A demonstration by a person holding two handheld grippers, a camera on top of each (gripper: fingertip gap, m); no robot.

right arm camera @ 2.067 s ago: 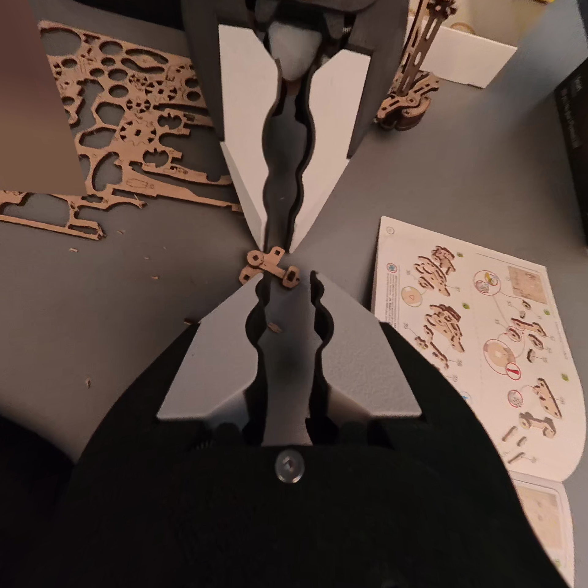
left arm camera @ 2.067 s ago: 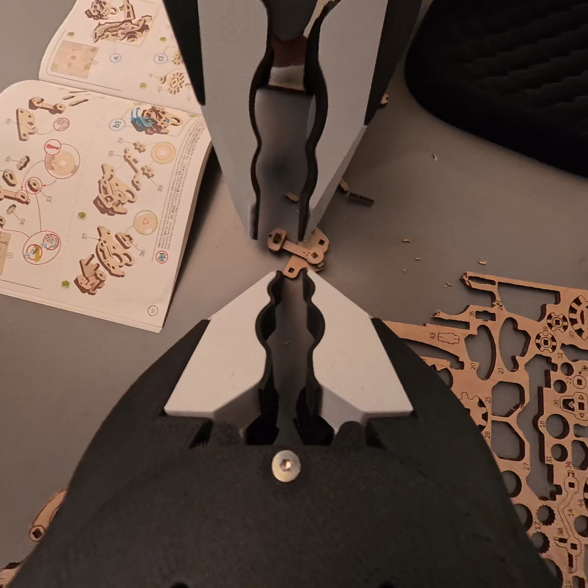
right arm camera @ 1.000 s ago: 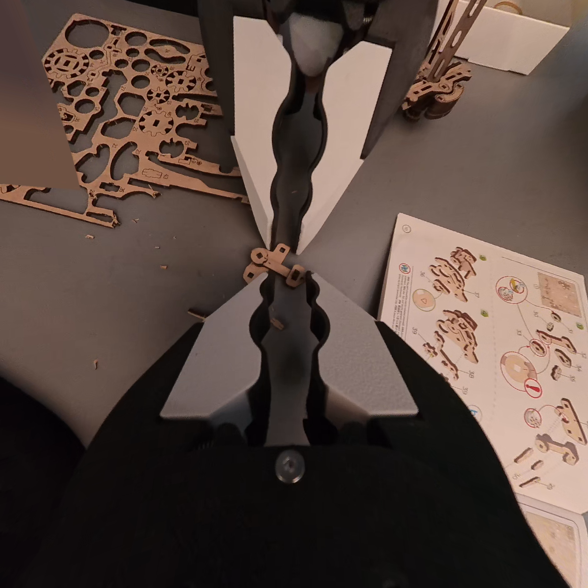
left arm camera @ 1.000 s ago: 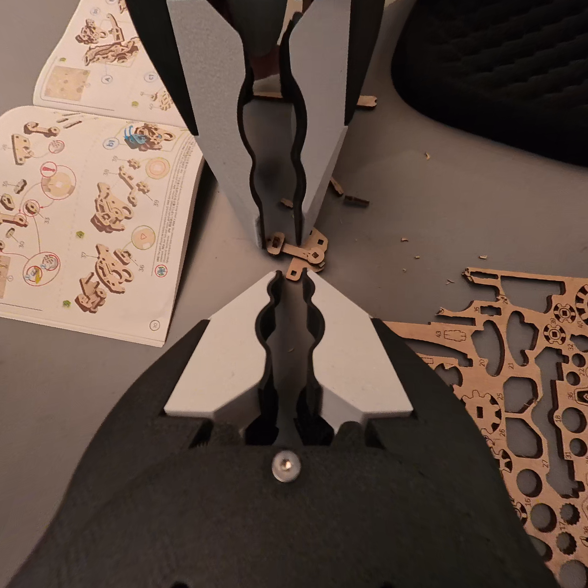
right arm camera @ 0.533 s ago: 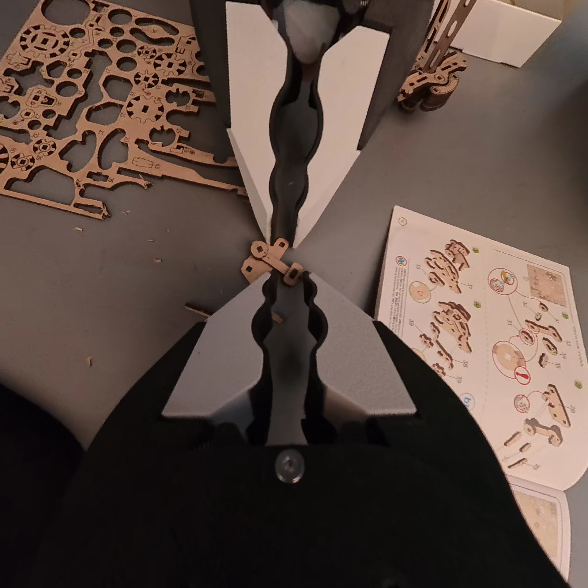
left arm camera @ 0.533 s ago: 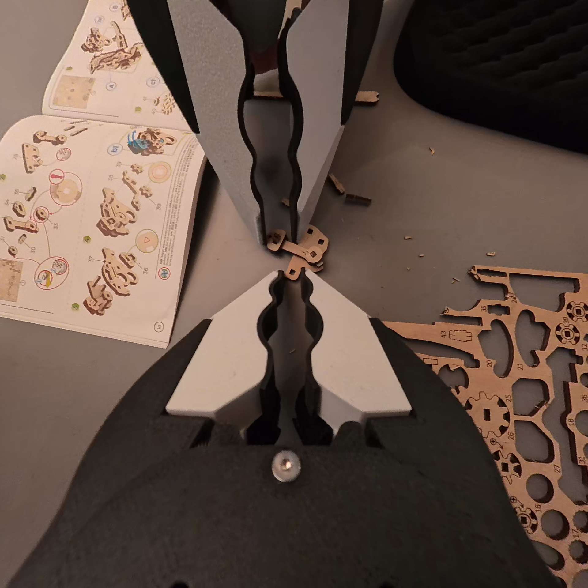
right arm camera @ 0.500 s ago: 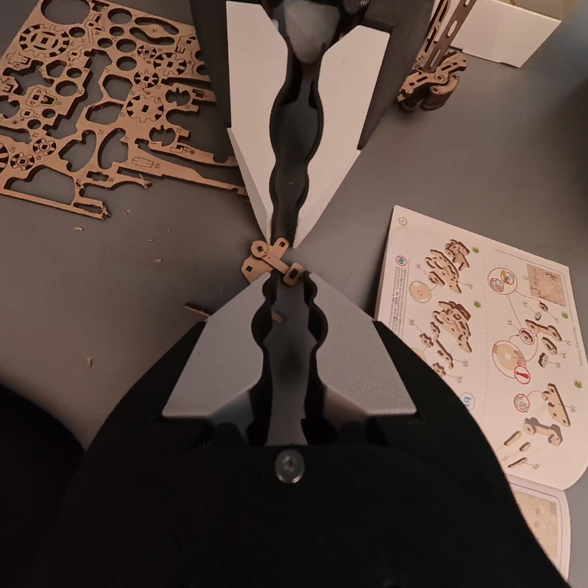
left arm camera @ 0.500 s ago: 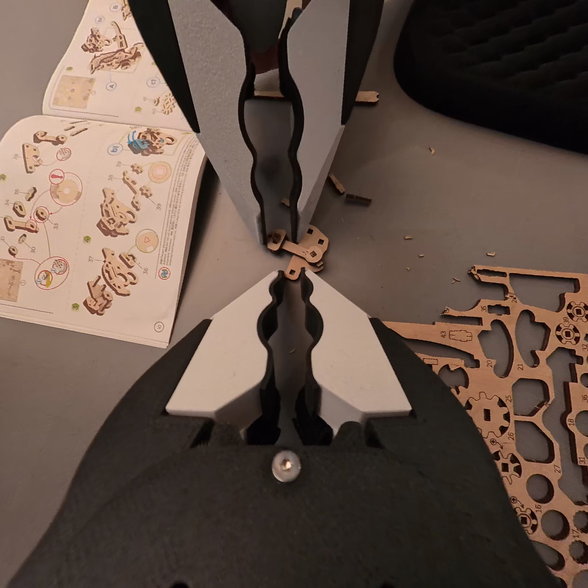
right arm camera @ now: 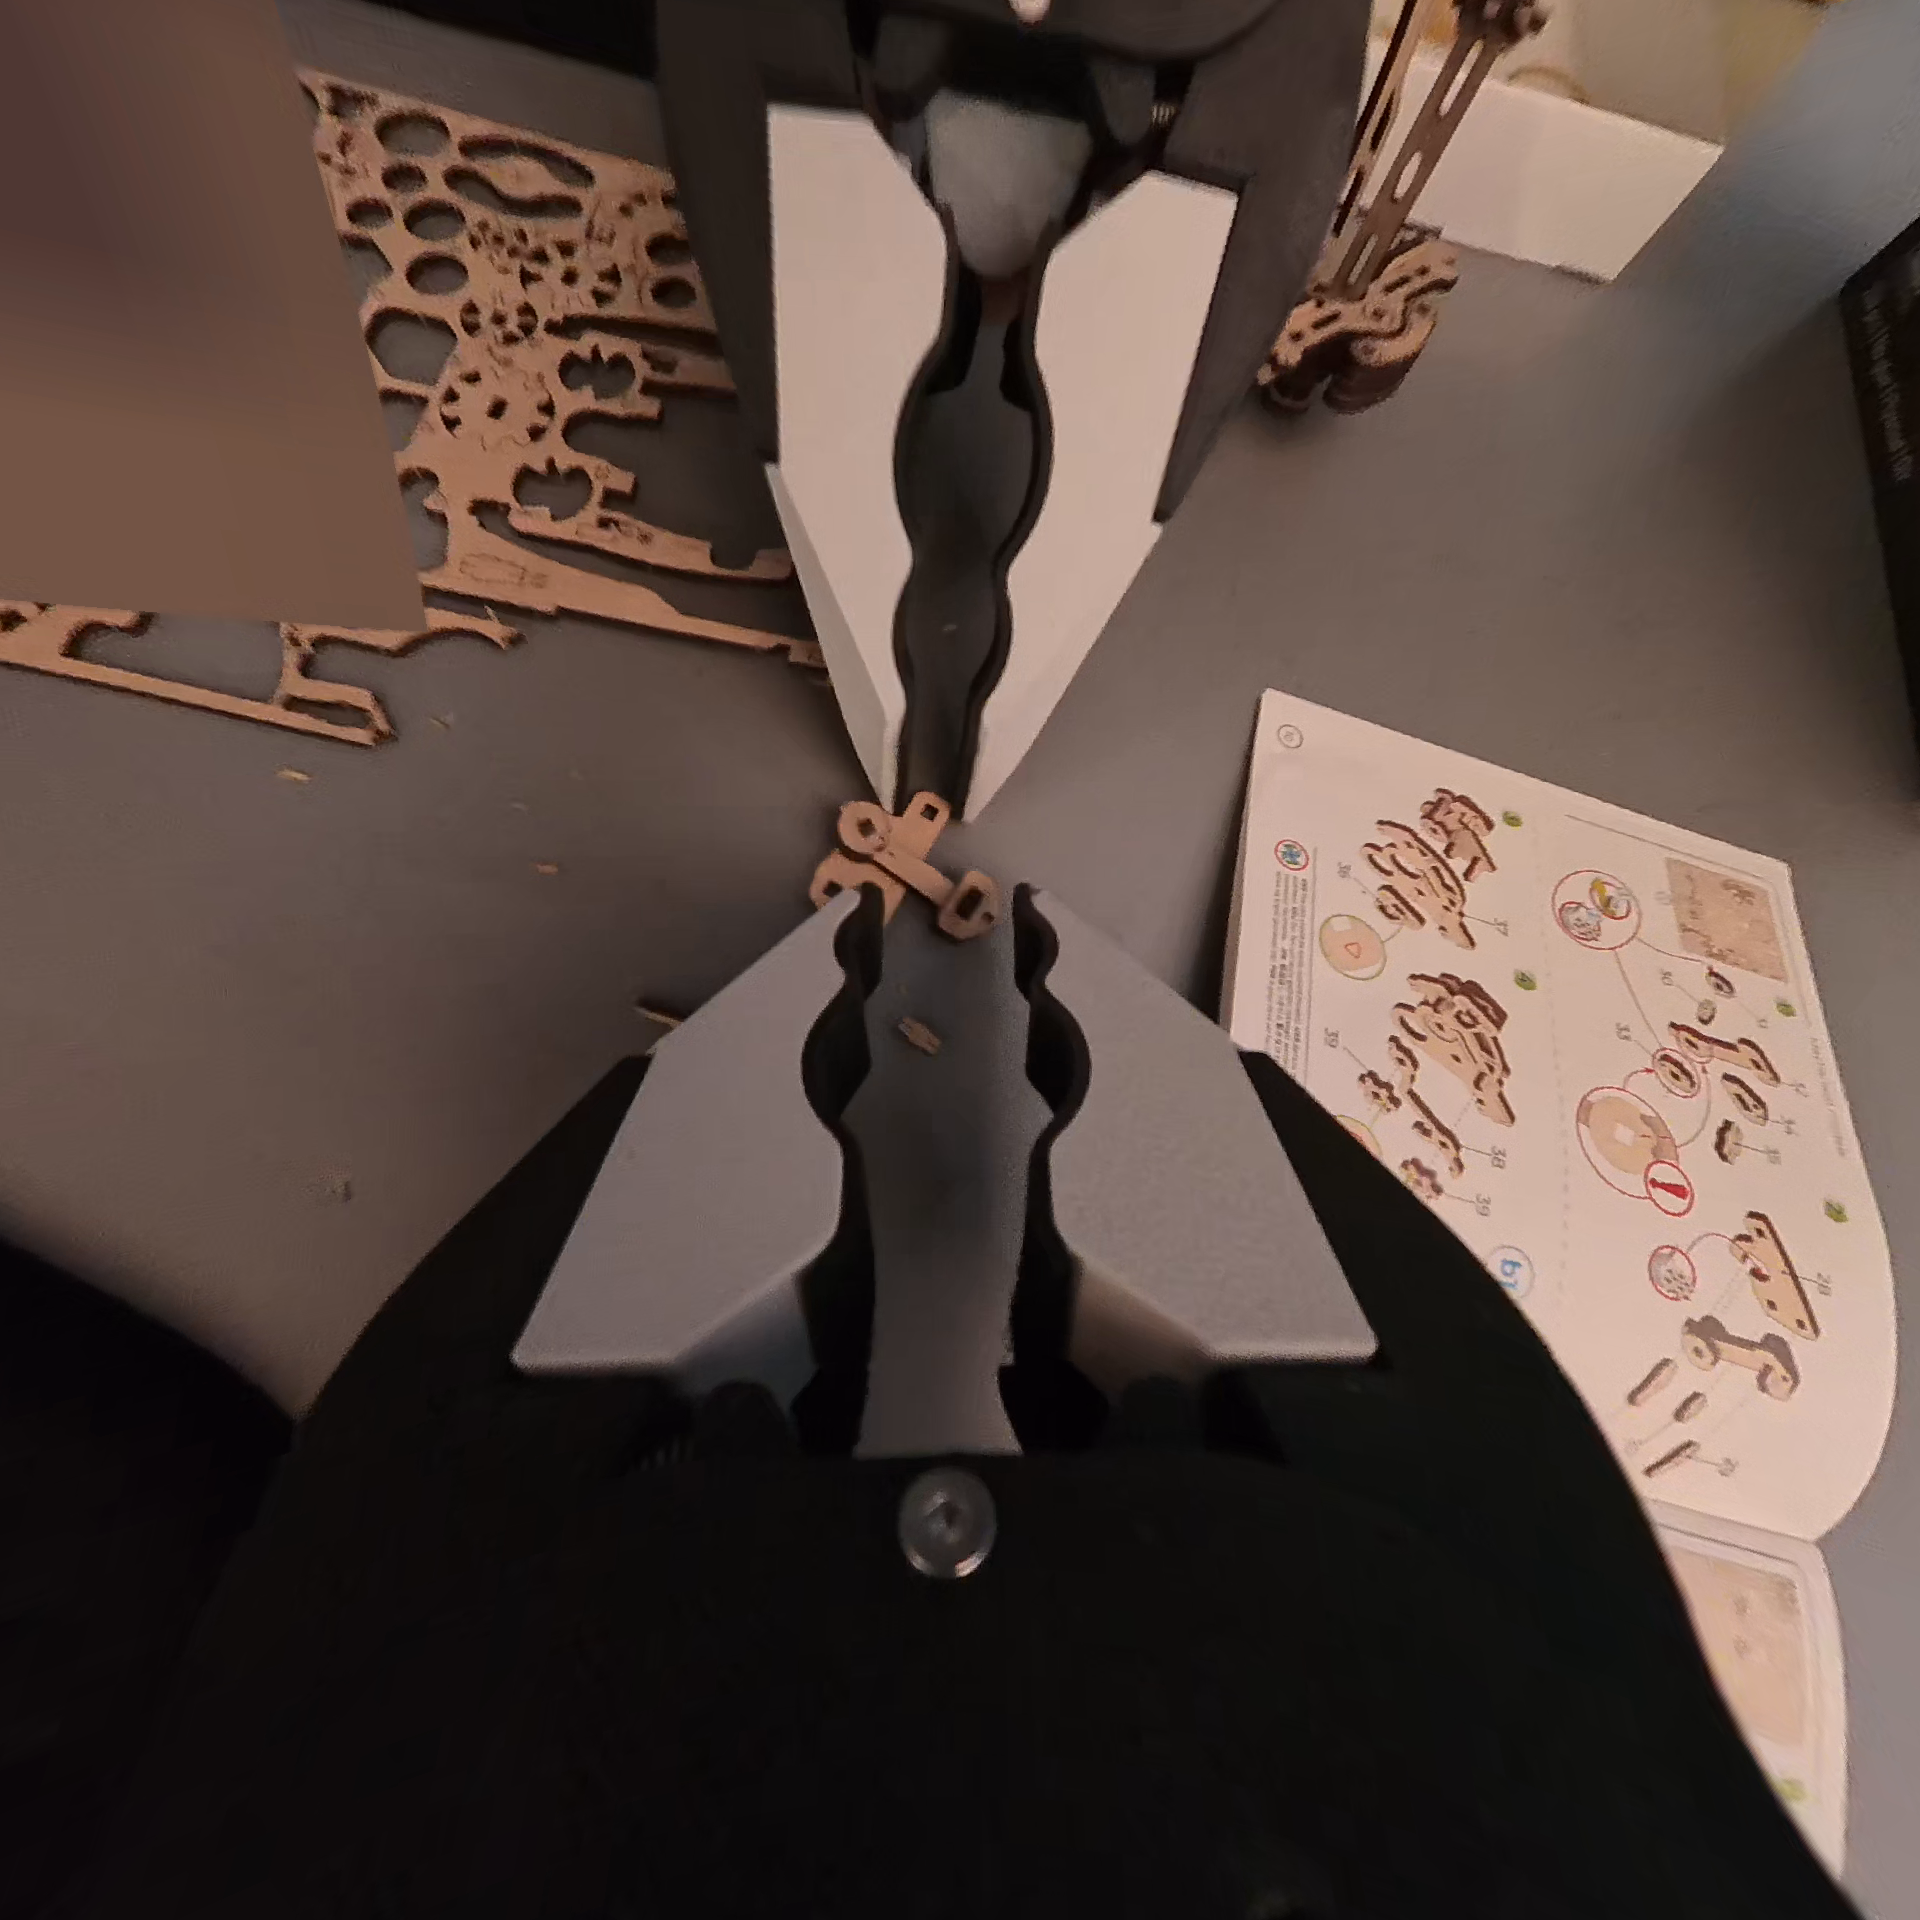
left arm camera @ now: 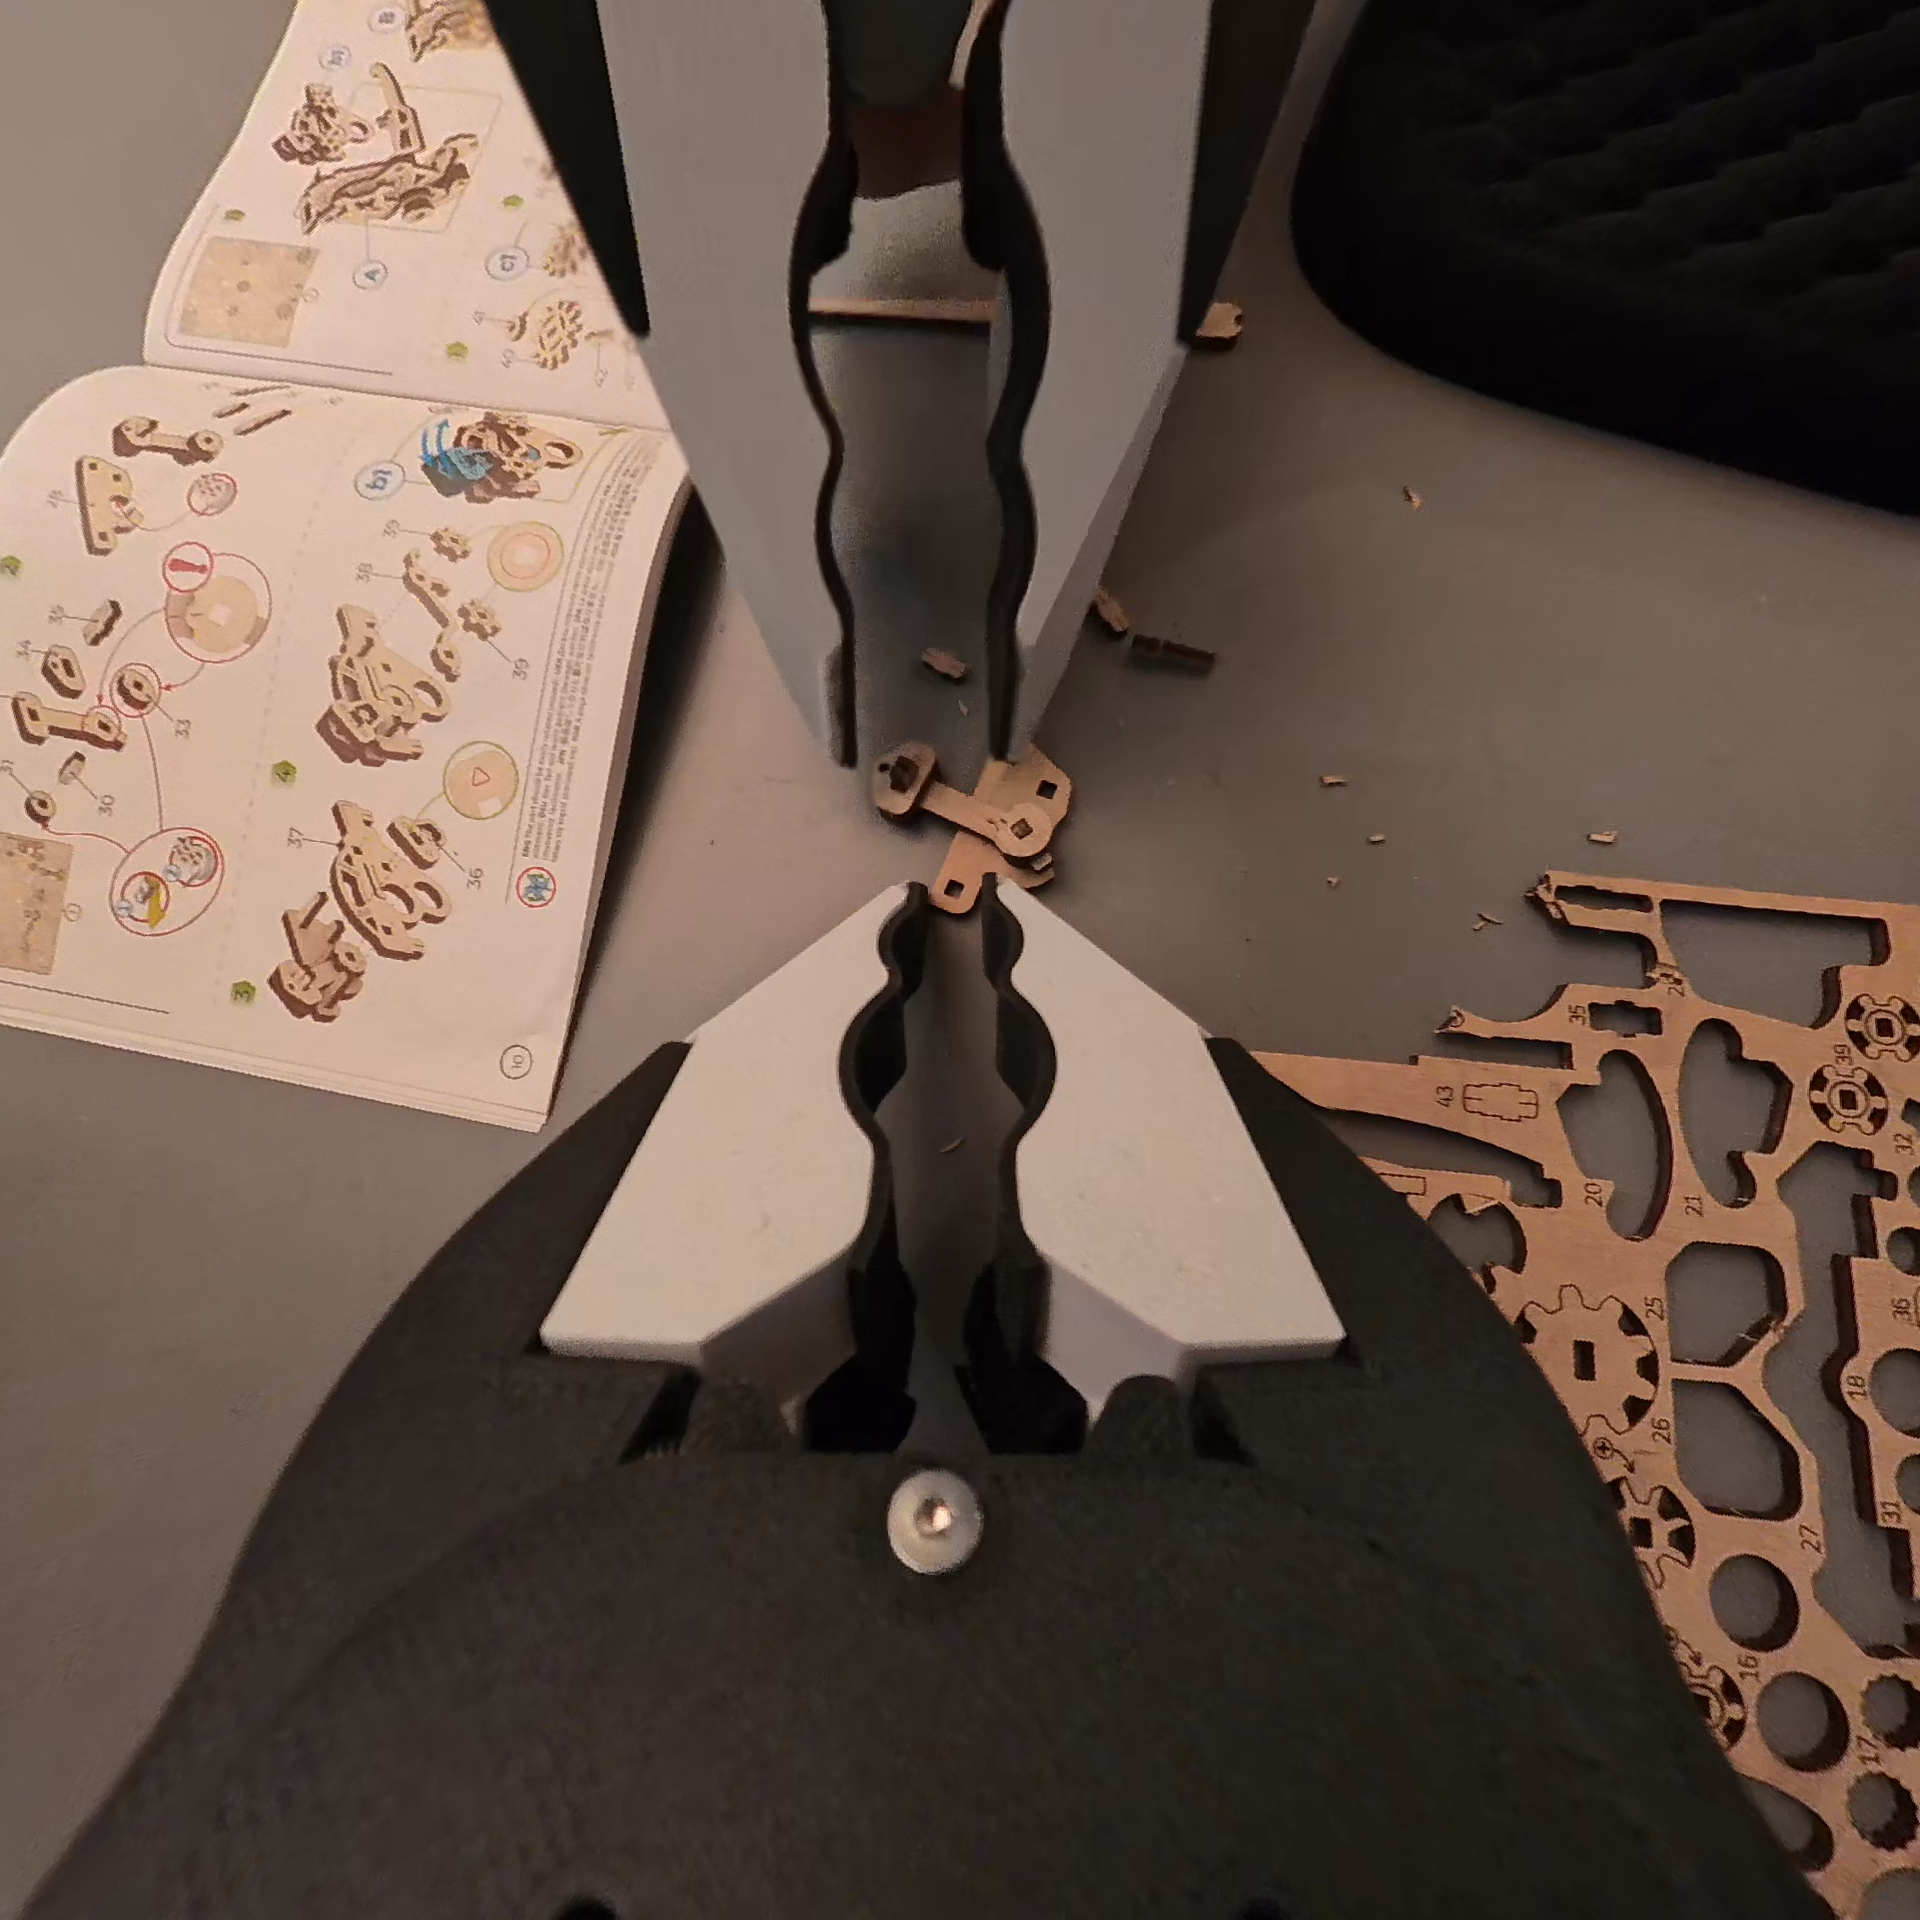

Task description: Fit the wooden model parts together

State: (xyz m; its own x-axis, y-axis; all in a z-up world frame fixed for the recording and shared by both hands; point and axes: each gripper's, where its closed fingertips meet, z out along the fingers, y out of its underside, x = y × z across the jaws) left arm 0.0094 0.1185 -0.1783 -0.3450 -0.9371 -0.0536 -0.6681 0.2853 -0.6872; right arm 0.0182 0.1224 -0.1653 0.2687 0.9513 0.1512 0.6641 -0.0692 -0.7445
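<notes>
A small wooden assembly (left arm camera: 977,810) of flat joined links lies on the grey table between the two grippers, which face each other tip to tip. My left gripper (left arm camera: 951,899) is shut on a small tab at the near end of the assembly. In the right wrist view the left gripper (right arm camera: 932,795) comes in from the top and pinches the assembly (right arm camera: 904,868). My right gripper (right arm camera: 935,904) is open. Its tips stand either side of a link end with a gap on the right side. In the left wrist view the right gripper (left arm camera: 923,753) stands just above the assembly.
An open instruction booklet (left arm camera: 312,675) lies beside the grippers. A laser-cut plywood sheet (left arm camera: 1662,1195) lies on the other side. A dark foam pad (left arm camera: 1662,208), a partly built wooden model (right arm camera: 1361,322), a white box (right arm camera: 1538,177) and loose wooden bits (left arm camera: 1169,652) are around.
The right gripper's jaws had closed on the link end and have now spread apart again. The left gripper still pinches its tab. The assembly has barely moved.
</notes>
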